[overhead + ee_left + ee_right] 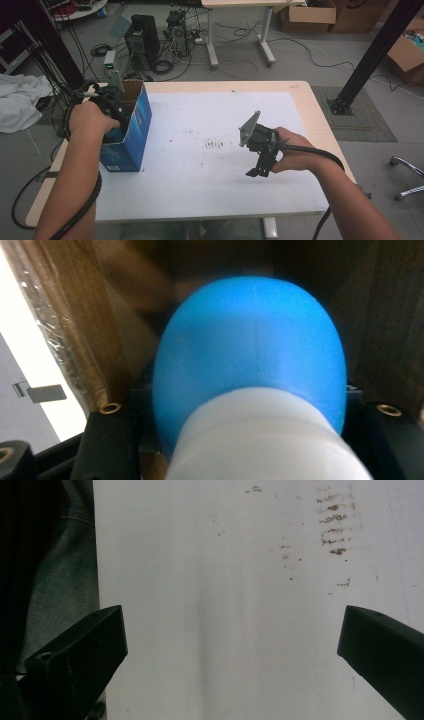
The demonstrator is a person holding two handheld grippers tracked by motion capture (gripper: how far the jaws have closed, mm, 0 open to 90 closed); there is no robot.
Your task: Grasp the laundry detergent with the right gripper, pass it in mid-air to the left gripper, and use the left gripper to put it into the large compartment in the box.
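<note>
Blue and white plastic shows right up against the left gripper's camera: the left gripper is pushed down into the open top of the blue cardboard box, and its jaws sit on either side of a rounded blue object with a white base, pinching it or very nearly so; the contact faces are hidden behind the object, so how firm the hold is remains unclear. Brown inner walls of the box stand just beside the object on both sides, which leaves little room. My reading is that the step in hand is either lifting this object out of the box or lowering it in. Either way, the move should run straight along the box's opening, without tilting, because a sideways pull would drag the round body against the cardboard and could tip the box, which stands upright at the bench's left edge. A steady squeeze matters as well, since a smooth curved surface can roll out of flat jaws. Well to the right of the box, the right gripper hangs above the white sheet on the bench with its jaws spread wide and nothing between them. It could be brought over to steady the near wall of the box, though it is well apart from the box at this moment. Faint brown smudges lie between the box and that gripper.
</note>
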